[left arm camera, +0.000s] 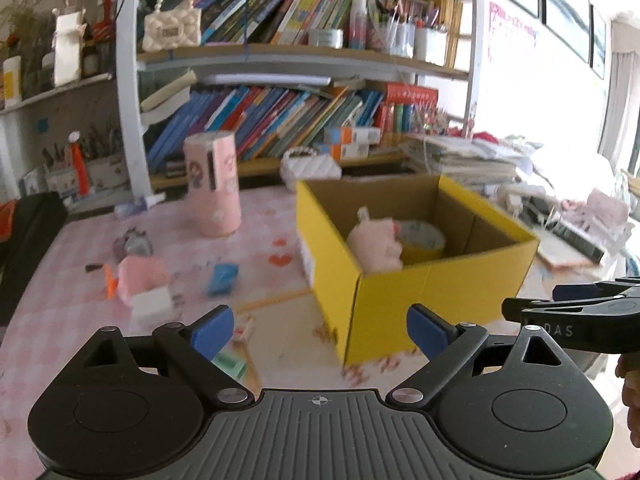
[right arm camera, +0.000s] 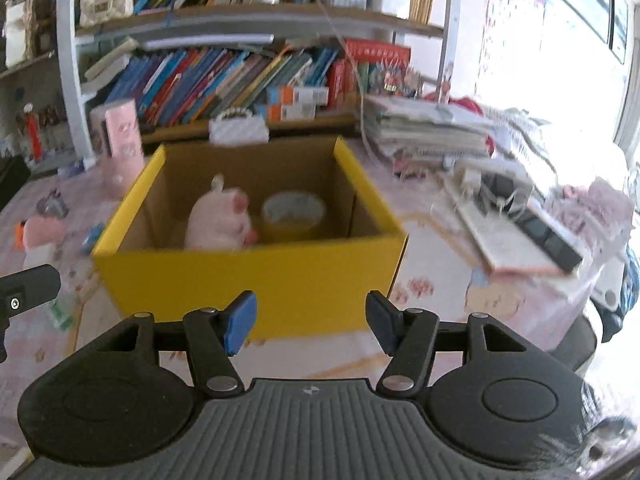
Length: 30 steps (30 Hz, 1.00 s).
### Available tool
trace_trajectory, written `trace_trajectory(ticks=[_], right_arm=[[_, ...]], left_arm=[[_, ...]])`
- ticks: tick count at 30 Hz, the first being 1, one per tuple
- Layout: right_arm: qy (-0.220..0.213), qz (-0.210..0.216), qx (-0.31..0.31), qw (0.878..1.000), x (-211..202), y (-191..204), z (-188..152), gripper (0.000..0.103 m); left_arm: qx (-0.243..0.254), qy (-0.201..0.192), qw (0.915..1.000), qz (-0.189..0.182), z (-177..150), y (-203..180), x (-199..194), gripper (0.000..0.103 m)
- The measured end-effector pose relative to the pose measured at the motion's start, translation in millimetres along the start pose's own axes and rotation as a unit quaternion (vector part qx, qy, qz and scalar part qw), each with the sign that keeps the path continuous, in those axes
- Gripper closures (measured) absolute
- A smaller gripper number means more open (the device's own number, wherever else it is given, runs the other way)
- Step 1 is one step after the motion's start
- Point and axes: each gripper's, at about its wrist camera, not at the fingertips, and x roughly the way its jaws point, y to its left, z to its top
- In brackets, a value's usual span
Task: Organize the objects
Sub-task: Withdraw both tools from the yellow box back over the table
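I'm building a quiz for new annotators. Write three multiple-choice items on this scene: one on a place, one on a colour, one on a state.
1. Where is the pink plush toy?
A. On the shelf
B. Inside the box
C. On the tablecloth

2. What colour is the cardboard box outside?
A. Yellow
B. Green
C. White

3. How does the right hand-held gripper stand?
A. Shut on a toy
B. Shut, empty
C. Open, empty

Answers:
1 B: it sits within the box walls, beside a tape roll.
2 A: its outer faces are yellow.
3 C: the blue pads stand apart with nothing between them.
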Motion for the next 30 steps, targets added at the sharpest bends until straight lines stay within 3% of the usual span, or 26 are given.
trace_trajectory(ticks=[14,30], right_arm=[[0.083,0.042,-0.006,0.996,-8.4,51.8,-49.1,0.034],[0.074,0.089,-0.038,0.993,-20.7,108.6,-54.2,0.027]], left_arm=[[-0.008,0.091,0.994,0.06,-53.2,36.0,-26.9,0.008],[-0.051,0.09,0.9882,0.112,-69.0,73.7,-58.7,0.008]])
